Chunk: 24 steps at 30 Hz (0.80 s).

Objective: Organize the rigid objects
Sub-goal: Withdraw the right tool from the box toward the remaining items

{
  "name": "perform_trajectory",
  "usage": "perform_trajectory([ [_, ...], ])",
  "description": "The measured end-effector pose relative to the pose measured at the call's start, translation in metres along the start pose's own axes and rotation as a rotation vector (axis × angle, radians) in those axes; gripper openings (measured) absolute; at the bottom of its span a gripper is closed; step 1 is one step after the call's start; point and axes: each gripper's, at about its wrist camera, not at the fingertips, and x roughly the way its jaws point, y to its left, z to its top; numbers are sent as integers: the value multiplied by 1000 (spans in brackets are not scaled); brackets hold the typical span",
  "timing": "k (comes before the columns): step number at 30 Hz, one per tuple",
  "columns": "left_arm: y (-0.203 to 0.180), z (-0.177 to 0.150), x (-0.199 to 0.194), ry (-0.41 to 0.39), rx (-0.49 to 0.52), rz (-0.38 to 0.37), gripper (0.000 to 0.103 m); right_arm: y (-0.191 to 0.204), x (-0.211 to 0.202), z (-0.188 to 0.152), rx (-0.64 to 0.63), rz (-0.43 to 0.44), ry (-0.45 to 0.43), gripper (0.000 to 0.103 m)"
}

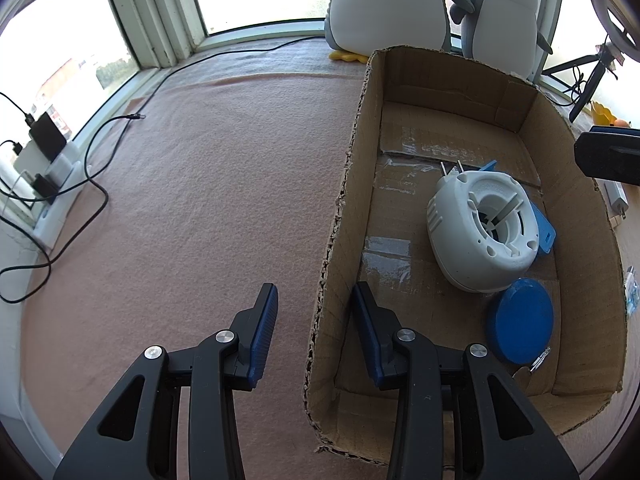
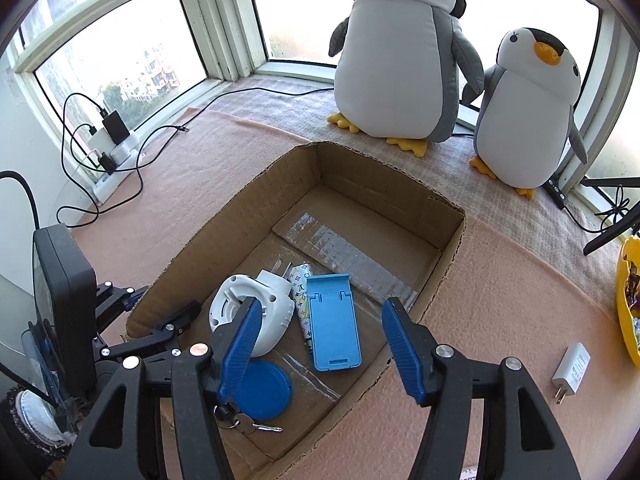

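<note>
At the lower right of my right wrist view, the white USB charger lies outside the cardboard box, its long axis running up-right, nearest my empty, wide-open right gripper; my left gripper straddles the box wall, open.
</note>
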Motion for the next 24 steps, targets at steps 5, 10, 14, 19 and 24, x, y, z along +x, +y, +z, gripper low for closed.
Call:
perform_trajectory([
  [5, 1, 0, 0, 0, -1, -1, 38, -19, -11, -4, 48, -19, -15, 58],
  [10, 0, 0, 0, 0, -1, -1, 38, -67, -29, -16, 145, -88, -16, 58],
  [14, 1, 0, 0, 0, -1, -1, 38, -109, -37, -26, 228, -140, -6, 58],
  [19, 0, 0, 0, 0, -1, 0, 38, -149, -41, -35, 292, -211, 11, 58],
  [24, 0, 0, 0, 0, -1, 0, 38, -196, -42, -49, 394, -260, 35, 58],
])
